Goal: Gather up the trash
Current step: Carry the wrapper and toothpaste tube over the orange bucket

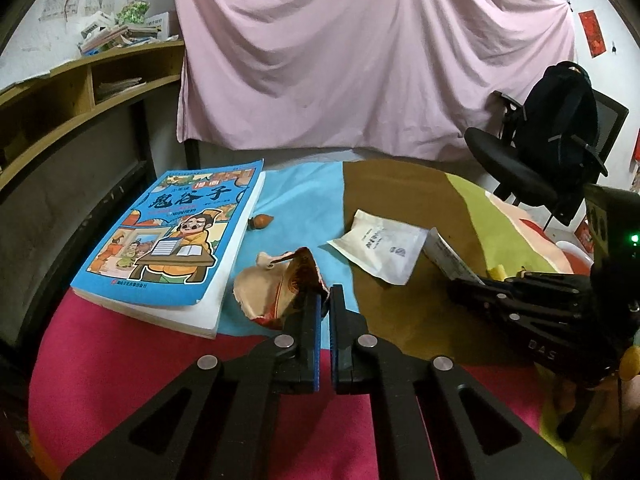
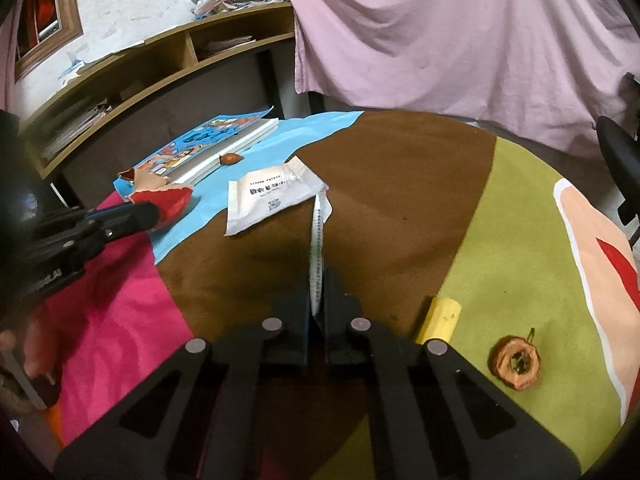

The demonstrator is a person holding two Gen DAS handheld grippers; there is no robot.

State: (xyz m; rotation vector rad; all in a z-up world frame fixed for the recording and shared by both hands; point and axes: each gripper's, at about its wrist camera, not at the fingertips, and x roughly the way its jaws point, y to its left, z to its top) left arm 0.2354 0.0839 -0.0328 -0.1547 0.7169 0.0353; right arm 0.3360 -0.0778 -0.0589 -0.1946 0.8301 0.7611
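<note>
Pickup step under way: left tongs (image 1: 325, 300) are clamping the torn red snack bag (image 1: 280, 288) beside the book (image 1: 168, 236), right tongs (image 2: 317, 280) are pinching a thin paper wrapper (image 2: 316, 248) above the counter (image 2: 400, 184); next likely calling for carrying both to a bin, none showing.

The yellow block (image 2: 439, 320) is partly hidden behind the right gripper (image 2: 318, 280); the white packet's (image 2: 272, 194) print is perhaps too blurred to be read.
</note>
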